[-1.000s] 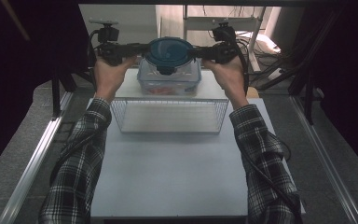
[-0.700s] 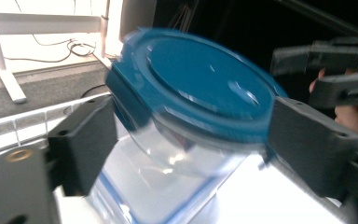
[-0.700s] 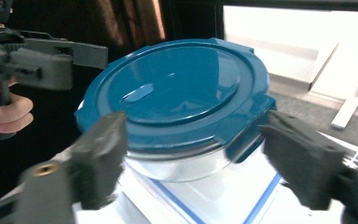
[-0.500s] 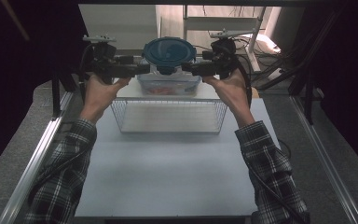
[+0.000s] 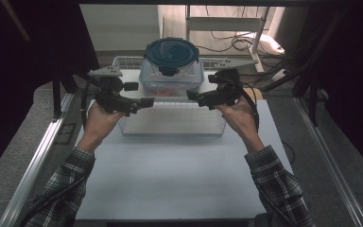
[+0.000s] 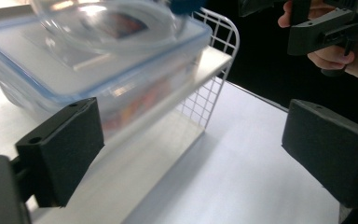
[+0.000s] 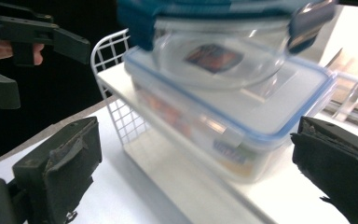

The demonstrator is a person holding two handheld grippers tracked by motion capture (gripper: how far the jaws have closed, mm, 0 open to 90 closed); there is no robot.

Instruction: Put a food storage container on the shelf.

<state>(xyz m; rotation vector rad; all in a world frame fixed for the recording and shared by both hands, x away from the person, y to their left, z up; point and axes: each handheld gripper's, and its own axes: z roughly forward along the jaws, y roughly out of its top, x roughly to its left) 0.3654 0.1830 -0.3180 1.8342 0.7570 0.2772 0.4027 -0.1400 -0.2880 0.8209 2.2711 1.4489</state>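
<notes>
Both tools have drawn back from the round container (image 5: 171, 56) — it now sits stacked on the rectangular box (image 5: 171, 81) atop the wire shelf (image 5: 172, 118). Left tool (image 5: 144, 101) and right tool (image 5: 194, 96) hover level, released; a stray nudge could topple the stack.

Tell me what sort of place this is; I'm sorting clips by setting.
Probably a lab or recording bench, not a home kitchen: a bare white table with metal rails along its sides, loose cables behind it, and a person holding a hand-held tool in each hand, left tool and right tool, near stacked food containers.
</notes>
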